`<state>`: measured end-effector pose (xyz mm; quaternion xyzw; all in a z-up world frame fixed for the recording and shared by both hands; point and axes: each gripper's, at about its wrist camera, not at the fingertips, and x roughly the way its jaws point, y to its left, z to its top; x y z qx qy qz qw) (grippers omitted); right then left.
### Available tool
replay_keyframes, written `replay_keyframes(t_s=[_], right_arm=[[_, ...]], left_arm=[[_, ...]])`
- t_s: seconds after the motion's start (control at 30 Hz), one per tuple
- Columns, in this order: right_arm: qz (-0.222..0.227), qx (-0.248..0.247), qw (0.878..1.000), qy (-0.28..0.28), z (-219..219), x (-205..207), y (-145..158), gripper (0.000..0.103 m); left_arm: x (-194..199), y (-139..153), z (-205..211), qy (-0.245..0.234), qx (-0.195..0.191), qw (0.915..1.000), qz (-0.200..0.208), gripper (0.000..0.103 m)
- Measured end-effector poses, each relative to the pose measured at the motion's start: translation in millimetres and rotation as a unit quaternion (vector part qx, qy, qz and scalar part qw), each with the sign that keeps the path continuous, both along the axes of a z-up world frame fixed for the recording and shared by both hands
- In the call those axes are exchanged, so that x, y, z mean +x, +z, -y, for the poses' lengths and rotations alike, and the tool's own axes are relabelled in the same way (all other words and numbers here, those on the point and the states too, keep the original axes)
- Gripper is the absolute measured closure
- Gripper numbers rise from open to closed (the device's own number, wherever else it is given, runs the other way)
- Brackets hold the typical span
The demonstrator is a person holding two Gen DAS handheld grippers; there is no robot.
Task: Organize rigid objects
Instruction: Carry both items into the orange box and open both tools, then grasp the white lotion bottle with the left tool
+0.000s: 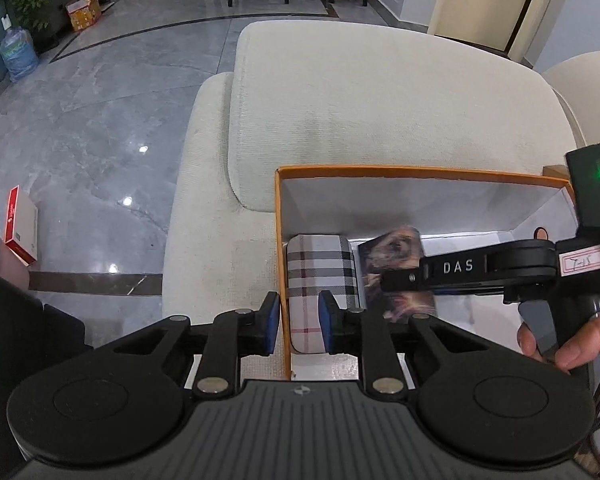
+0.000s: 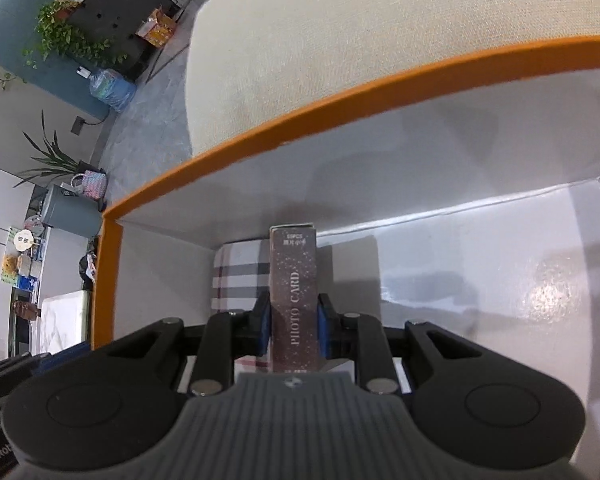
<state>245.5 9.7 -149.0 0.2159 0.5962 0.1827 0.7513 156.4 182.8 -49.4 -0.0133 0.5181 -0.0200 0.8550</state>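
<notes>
An orange-rimmed box (image 1: pixel 380 170) with a white inside sits on a cream sofa. A plaid case (image 1: pixel 320 264) lies flat against its left wall. My left gripper (image 1: pixel 299 324) hovers above that wall and the case, blue pads a little apart, nothing between them. My right gripper (image 1: pixel 388 280) reaches in from the right, held by a hand (image 1: pixel 560 340). It is shut on a brown photo card box (image 1: pixel 396 252), tilted beside the plaid case. In the right wrist view the card box (image 2: pixel 294 280) stands on edge between the pads of the right gripper (image 2: pixel 294 328), with the plaid case (image 2: pixel 240 276) to its left and the orange rim (image 2: pixel 300 120) beyond.
The box's right part (image 2: pixel 500 280) holds nothing. The sofa cushion (image 1: pixel 380 100) stretches behind the box. A grey tiled floor (image 1: pixel 80 140) lies to the left, with a red and white carton (image 1: pixel 20 224), a water bottle (image 1: pixel 18 54) and a cardboard box (image 1: pixel 84 10).
</notes>
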Motion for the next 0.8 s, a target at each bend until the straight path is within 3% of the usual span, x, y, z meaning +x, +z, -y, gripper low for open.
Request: replay_keyframes(t_s=[0.07,0.27,0.47,0.7,0.8], right_arm=[[0.000,-0.027,1.000,0.003,5,-3,-1,0.063],[0.013,-0.079,0.996,0.028,8,-12,7,0.060],[0.025,-0.082,0.996,0.036,-1,-11,6,0.071],[0.027,-0.077,0.996,0.036,-8,-8,6,0.073],[0.036,-0.078,0.996,0.037,5,-13,16,0.078]], left_arm=[[0,-2,0,-0.002,0.003,1.0000,0.000,0.080],[0,-4,2,-0.003,0.016,0.9999,-0.001,0.087],[-1,-4,3,-0.004,0.023,0.9997,0.000,0.089],[-1,-2,4,0.004,0.027,0.9996,0.000,0.089],[-6,9,7,0.014,0.051,0.9983,0.023,0.089]])
